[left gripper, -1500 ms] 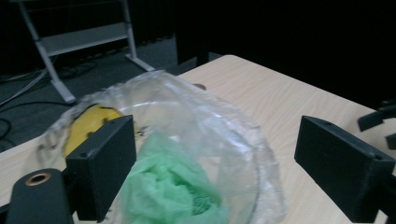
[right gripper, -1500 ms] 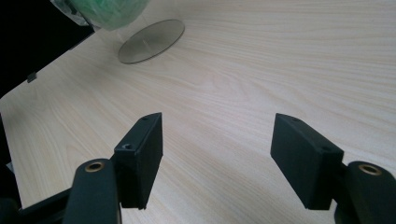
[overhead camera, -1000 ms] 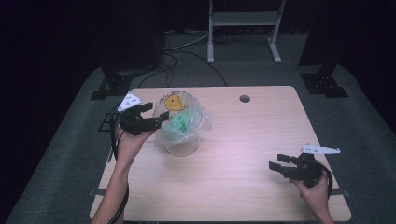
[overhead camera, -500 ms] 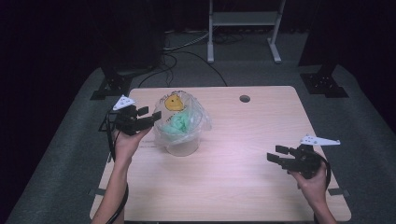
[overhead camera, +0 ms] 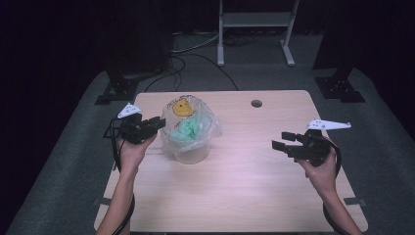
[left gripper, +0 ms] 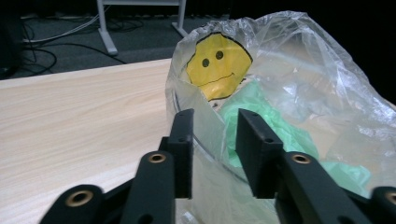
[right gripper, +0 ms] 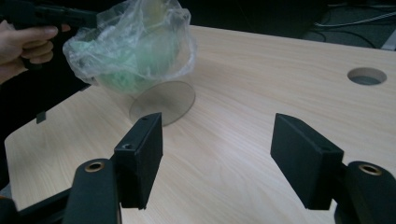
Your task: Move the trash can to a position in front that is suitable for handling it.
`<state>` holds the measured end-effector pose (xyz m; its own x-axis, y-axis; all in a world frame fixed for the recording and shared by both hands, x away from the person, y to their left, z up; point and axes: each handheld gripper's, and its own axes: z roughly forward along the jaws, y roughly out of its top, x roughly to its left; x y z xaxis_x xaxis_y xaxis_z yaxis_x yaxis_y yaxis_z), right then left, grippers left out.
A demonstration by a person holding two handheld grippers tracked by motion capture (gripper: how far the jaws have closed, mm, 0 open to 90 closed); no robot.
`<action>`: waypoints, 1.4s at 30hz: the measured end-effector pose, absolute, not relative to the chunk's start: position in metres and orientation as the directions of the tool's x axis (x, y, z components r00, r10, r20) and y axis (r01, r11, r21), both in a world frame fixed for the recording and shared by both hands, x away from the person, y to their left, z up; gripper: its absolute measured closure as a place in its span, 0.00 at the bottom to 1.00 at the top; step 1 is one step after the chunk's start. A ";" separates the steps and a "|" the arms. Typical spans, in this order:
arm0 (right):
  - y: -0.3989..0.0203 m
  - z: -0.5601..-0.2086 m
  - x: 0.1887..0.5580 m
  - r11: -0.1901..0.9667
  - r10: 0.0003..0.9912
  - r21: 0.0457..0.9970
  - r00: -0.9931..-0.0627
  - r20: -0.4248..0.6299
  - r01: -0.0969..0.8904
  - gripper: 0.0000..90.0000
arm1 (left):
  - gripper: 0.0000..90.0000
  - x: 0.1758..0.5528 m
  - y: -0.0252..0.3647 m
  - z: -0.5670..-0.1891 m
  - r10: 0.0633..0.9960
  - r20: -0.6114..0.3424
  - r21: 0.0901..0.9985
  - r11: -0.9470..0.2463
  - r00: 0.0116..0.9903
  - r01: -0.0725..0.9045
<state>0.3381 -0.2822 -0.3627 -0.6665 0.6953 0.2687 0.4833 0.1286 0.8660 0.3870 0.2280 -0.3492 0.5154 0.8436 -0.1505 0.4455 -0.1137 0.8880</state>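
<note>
A clear plastic bag (overhead camera: 208,128) with a yellow smiley face (overhead camera: 182,107) lines a clear round container (overhead camera: 191,155) on the left half of the wooden table (overhead camera: 244,191). Crumpled green material (left gripper: 275,126) lies inside the bag (left gripper: 317,79). My left gripper (overhead camera: 160,122) is level with the bag's left side. It is open by a narrow gap, and the bag's edge and the container's rim run between its jaws (left gripper: 215,126). My right gripper (overhead camera: 280,139) hovers wide open over the right half of the table, aimed at the bag (right gripper: 135,46), with nothing between its jaws (right gripper: 217,135).
A round cable hole (overhead camera: 256,103) sits near the table's far edge. Beyond the table are a white stand (overhead camera: 254,29), dark stand feet (overhead camera: 340,88) and cables (overhead camera: 195,54) on the grey floor. Bare wood lies between the container and my right gripper.
My left gripper has drawn back a little to the left, off the bag's side. My right gripper has lifted and moved forward and left toward the middle.
</note>
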 end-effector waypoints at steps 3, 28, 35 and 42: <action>-0.272 -0.354 0.345 0.142 0.686 0.869 -0.680 0.259 0.474 0.37 | 0.85 0.386 0.230 -0.347 0.847 -0.155 0.895 -0.097 0.508 0.435; -0.173 -0.323 0.415 0.132 0.597 0.856 -0.730 0.333 0.499 0.34 | 1.00 0.388 0.221 -0.328 0.838 -0.125 0.912 -0.115 0.532 0.394; -0.139 -0.319 0.430 0.168 0.583 0.848 -0.744 0.326 0.503 0.33 | 1.00 0.387 0.222 -0.324 0.834 -0.130 0.916 -0.105 0.536 0.386; -0.113 -0.314 0.442 0.186 0.572 0.841 -0.752 0.327 0.508 0.33 | 1.00 0.389 0.217 -0.321 0.826 -0.138 0.920 -0.097 0.546 0.379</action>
<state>0.4424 -0.1135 -0.3141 -0.7519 0.5723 0.3274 0.5076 0.1856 0.8414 0.3888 0.2171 -0.3208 0.5465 0.8261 -0.1376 0.3787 -0.0972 0.9204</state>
